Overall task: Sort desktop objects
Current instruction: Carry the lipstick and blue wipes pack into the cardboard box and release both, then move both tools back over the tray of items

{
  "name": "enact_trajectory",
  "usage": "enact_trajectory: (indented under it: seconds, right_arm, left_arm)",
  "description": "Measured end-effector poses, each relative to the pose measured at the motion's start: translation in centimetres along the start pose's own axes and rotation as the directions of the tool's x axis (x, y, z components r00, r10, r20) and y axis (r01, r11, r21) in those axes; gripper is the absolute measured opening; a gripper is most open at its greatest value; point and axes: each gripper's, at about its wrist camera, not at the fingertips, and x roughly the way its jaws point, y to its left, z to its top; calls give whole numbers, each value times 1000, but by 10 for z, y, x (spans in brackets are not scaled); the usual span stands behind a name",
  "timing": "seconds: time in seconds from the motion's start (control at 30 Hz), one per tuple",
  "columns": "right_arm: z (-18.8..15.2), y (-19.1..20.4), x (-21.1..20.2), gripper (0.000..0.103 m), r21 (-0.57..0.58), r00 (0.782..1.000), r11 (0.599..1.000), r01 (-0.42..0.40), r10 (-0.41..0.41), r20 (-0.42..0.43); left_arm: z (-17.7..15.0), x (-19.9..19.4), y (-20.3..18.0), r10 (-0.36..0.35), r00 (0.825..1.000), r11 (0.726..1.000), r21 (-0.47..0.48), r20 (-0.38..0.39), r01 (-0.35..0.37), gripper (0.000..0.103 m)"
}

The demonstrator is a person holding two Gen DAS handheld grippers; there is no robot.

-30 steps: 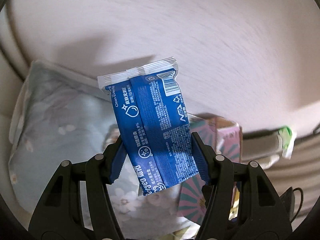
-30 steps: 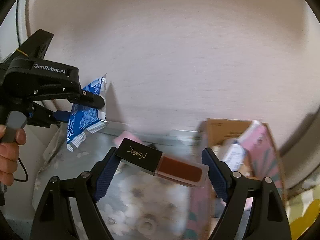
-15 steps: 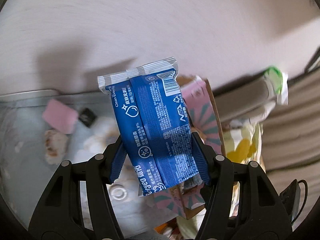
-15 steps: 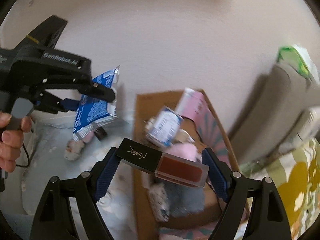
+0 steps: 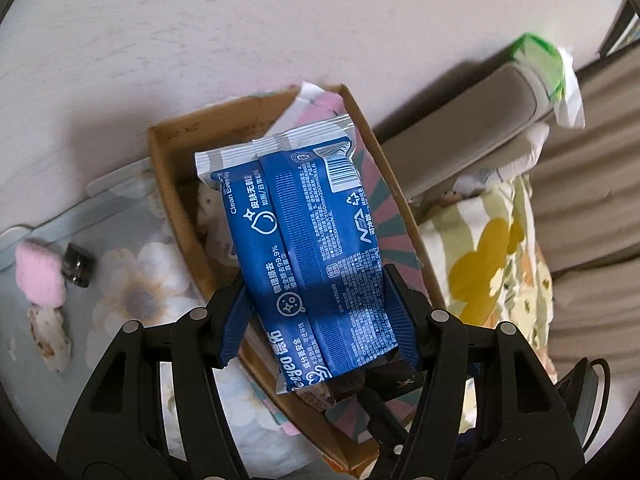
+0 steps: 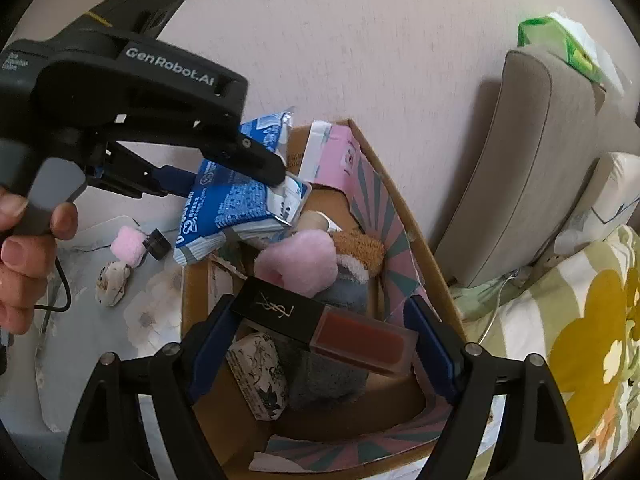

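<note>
Blue wipes pack [image 5: 308, 248] clamped in left hand-held gripper [image 5: 320, 324], lipstick [image 6: 326, 326] gripped by right hand-held gripper [image 6: 324, 334], both over cardboard box [image 6: 416, 240] (half full already); pink puff [image 6: 127, 246] left outside.

Wipes pack [image 5: 304, 240]: glossy blue plastic film. Lipstick [image 6: 328, 326]: glossy black cap, clear tube. Box [image 6: 416, 240]: matt brown cardboard. Fluffy pink puff [image 6: 298, 262].

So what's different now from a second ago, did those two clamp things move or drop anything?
Both swung sideways from above the flowered cloth to above the cardboard box. The left gripper still grips the blue wipes pack, now hanging over the box; the right gripper still grips the lipstick over the soft toys inside. Nothing was let go. The pink puff on the cloth stayed put.
</note>
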Motion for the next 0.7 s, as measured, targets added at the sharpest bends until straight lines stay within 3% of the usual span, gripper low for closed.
enact_trajectory:
  seconds: [0.17,0.23,0.27,0.3,0.33,0.4,0.7]
  right_arm:
    - [1,-2,13,81,17,998,1000,2,-1,-55]
    - [1,-4,19,89,31,997,999,9,-7,-82]
    - [0,-4,20,91,35,996,999,12,-9,-89]
    - [0,-4,20,95,32,996,999,8,-5,-87]
    - [-1,-3,19,100,30,997,1000,3,-1,-79]
    - [-1,-2,16,102,31,998,999,-13,15,-66]
    - [3,9,1,102,23,999,1000,-19,20,-33]
  left_arm:
    - [-3,16,-5,28,999,999,20,-29,-27,58]
    - [-2,19,-4,60,997,998,18,-46,-60,63]
    - [-2,17,-3,65,997,998,12,-34,-65,77]
    - [2,14,-1,55,998,998,12,-13,-54,98]
    - [2,8,0,33,999,999,11,23,-33,102]
    - [2,-5,1,-1,997,1000,12,74,0,103]
    - [-24,-45,27,-80,990,996,-34,115,84,103]
